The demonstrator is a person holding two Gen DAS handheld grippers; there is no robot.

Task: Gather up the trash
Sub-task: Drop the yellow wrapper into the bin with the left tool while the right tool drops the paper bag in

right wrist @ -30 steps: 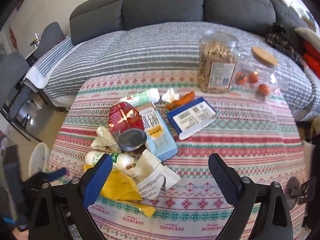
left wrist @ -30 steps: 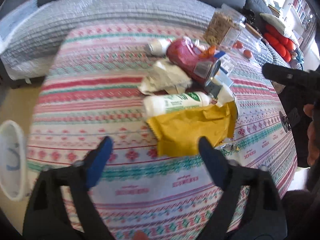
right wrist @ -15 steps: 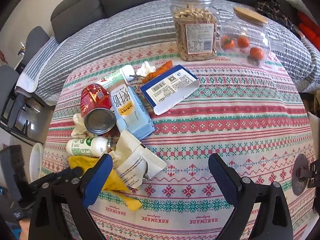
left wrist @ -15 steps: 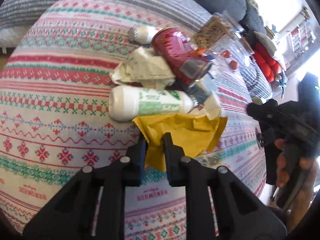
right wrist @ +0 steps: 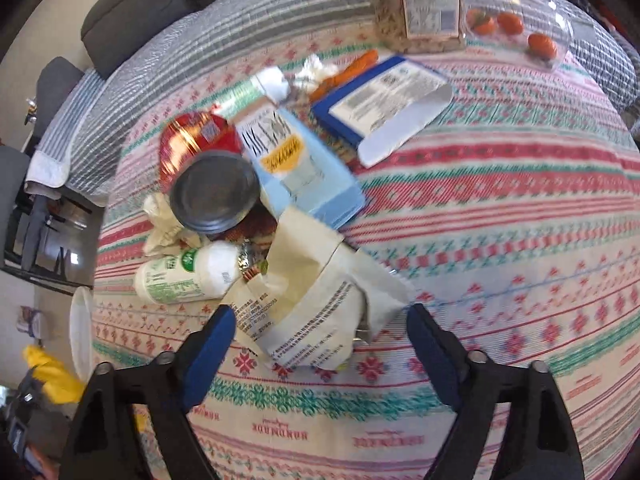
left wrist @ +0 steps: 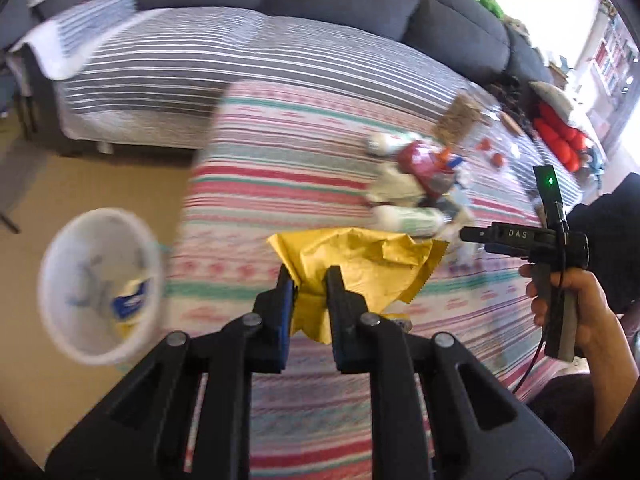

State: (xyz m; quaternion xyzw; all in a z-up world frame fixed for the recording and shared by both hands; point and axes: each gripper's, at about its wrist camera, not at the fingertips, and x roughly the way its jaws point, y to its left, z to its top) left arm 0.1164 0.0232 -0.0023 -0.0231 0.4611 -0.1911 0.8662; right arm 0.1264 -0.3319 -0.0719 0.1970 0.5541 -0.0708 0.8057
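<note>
My left gripper (left wrist: pixel 310 284) is shut on a yellow wrapper (left wrist: pixel 360 264) and holds it above the table's near left part; the wrapper also shows at the left edge of the right wrist view (right wrist: pixel 48 372). A white trash bin (left wrist: pixel 100 284) stands on the floor to the left of the table. My right gripper (right wrist: pixel 320 316) is open and hovers just above a cream printed paper wrapper (right wrist: pixel 316 300). Behind the wrapper lie a white-green bottle (right wrist: pixel 180 276), a red can (right wrist: pixel 200 164), a light blue carton (right wrist: pixel 296 168) and a blue-white package (right wrist: pixel 384 100).
A patterned tablecloth (right wrist: pixel 500 240) covers the table. A jar of pasta (right wrist: pixel 416 4) and a clear container of tomatoes (right wrist: pixel 516 20) stand at the far edge. A grey sofa with a striped blanket (left wrist: pixel 240 56) lies behind the table.
My left gripper has lifted the yellow wrapper off the table and swung left toward the bin. My right gripper has moved down and forward over the cream paper wrapper.
</note>
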